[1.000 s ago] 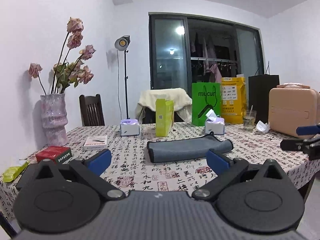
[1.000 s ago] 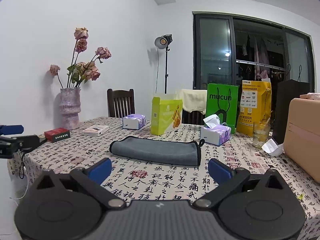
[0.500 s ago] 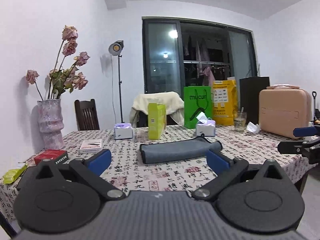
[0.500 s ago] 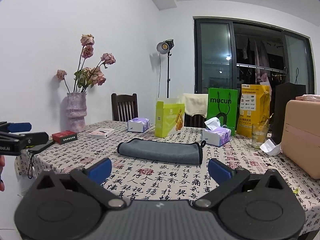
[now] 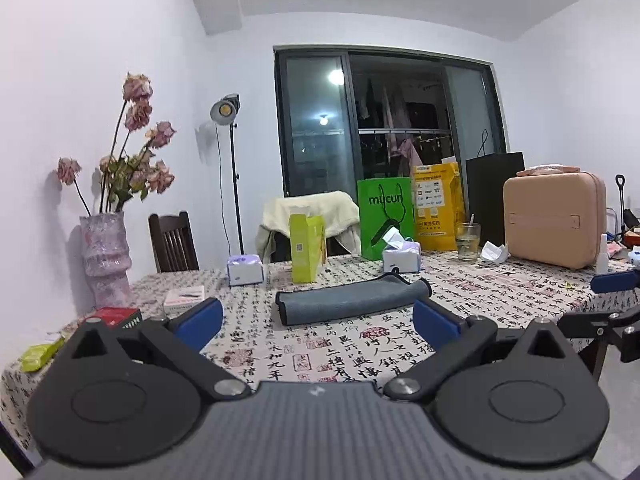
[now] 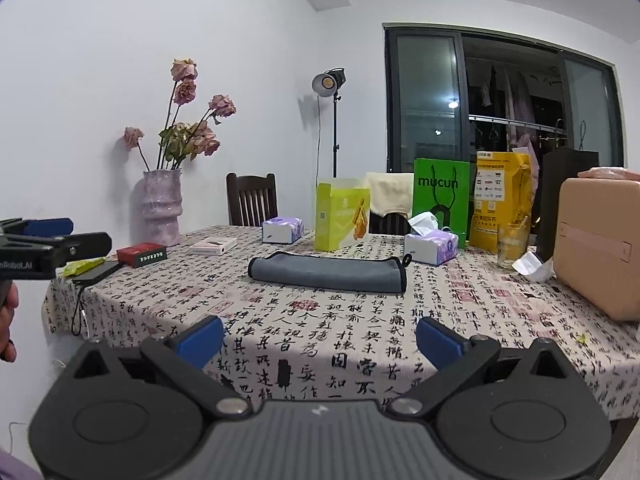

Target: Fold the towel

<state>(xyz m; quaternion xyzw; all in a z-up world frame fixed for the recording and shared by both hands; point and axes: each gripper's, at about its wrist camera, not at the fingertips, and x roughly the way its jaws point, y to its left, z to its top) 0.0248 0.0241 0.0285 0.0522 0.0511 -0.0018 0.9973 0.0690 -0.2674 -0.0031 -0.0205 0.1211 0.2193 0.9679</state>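
Towel: grey microfibre towel (image 6: 326, 274) with dark piping lies already folded into a long flat strip, mid-table on the calligraphy-print tablecloth (image 6: 360, 344), well beyond both my tools.
Neighbours: purple tissue box (image 6: 431, 243) just beyond its right end, lime-green carton (image 6: 340, 216) behind it, green mucun bag (image 6: 440, 196) farther back.
Left gripper: my left gripper (image 5: 316, 320) is spread wide with nothing between its blue pads, held off the near table edge.
Right gripper: my right gripper (image 6: 318, 334) is likewise released and empty, level with the near edge.
Handling: I judge the cloth light, soft and limp; layers may slide apart or sag if I lift from one point only.
Where to grip: the piped corners at the strip's two ends look best, one per tool; the small hanging loop (image 6: 407, 260) marks the right end.
Stage: looks folded; I cannot tell whether another fold is wanted.
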